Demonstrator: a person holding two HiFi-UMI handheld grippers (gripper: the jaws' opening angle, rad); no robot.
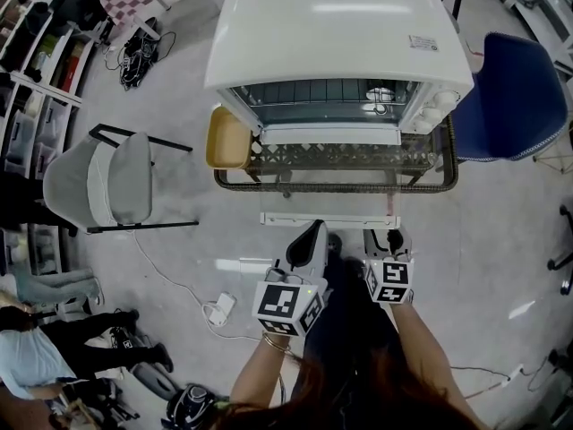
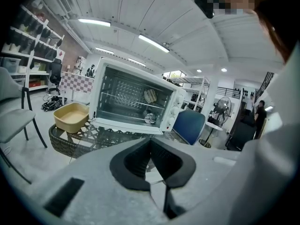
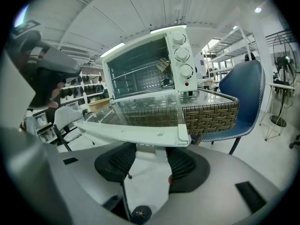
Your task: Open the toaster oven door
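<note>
A white toaster oven (image 1: pixel 336 34) stands on a wicker table with a glass top (image 1: pixel 421 182). Its glass door (image 3: pixel 150 109) lies swung down flat toward me, and its white handle bar (image 1: pixel 327 219) runs along the near edge. My right gripper (image 1: pixel 391 238) is at the handle's right end. In the right gripper view the handle (image 3: pixel 136 135) lies just over the open jaws (image 3: pixel 150 161), and the pads are not pressing on it. My left gripper (image 1: pixel 313 231) hangs below the handle's middle, shut and empty, pointing at the oven (image 2: pixel 136 102).
A tan tray (image 1: pixel 228 139) sits at the table's left end. A grey chair (image 1: pixel 107 182) stands to the left and a blue chair (image 1: pixel 515 97) to the right. Cables and a power strip (image 1: pixel 219 309) lie on the floor. A person (image 1: pixel 36 356) is at lower left.
</note>
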